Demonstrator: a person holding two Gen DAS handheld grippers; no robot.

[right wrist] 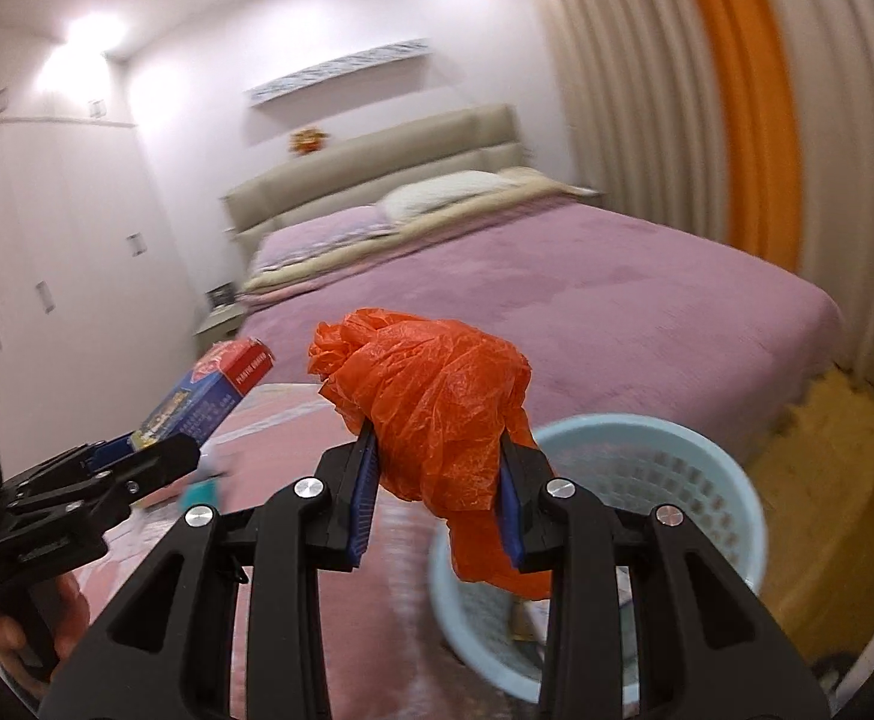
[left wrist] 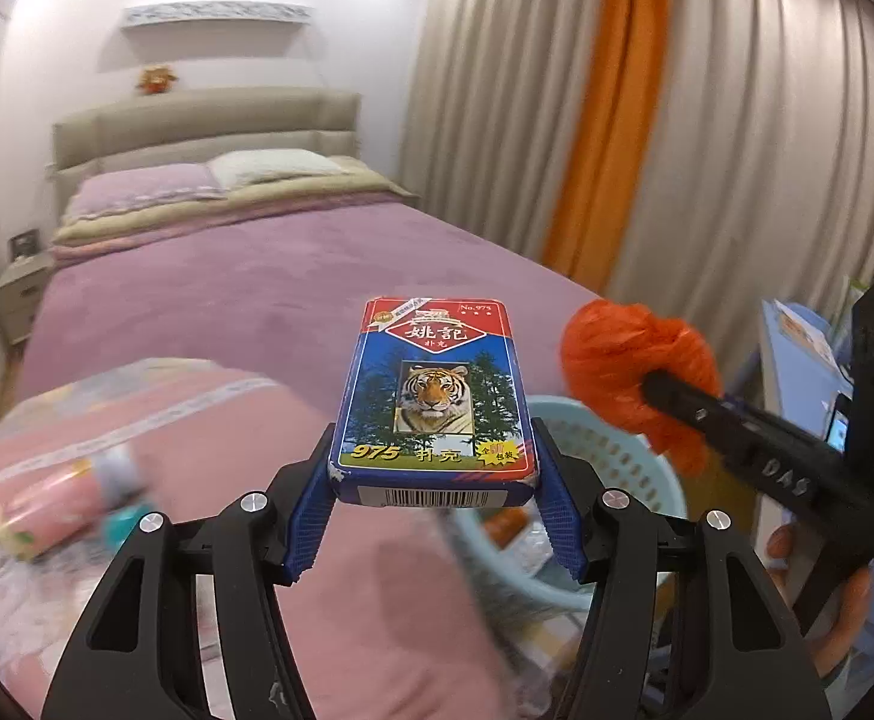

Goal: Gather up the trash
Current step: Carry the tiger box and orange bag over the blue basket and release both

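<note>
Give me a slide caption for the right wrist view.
Right gripper clamps a crumpled orange bag above the blue basket, beside the bed.

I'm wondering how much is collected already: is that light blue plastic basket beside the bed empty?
Not empty. Through the light blue plastic basket's open top, some orange and pale items lie at its bottom; how full, I cannot tell.

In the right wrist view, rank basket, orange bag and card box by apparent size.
1. Basket, partly hidden, and orange bag look alike; the bag's nearness inflates it.
2. Card box, seen edge-on.
</note>
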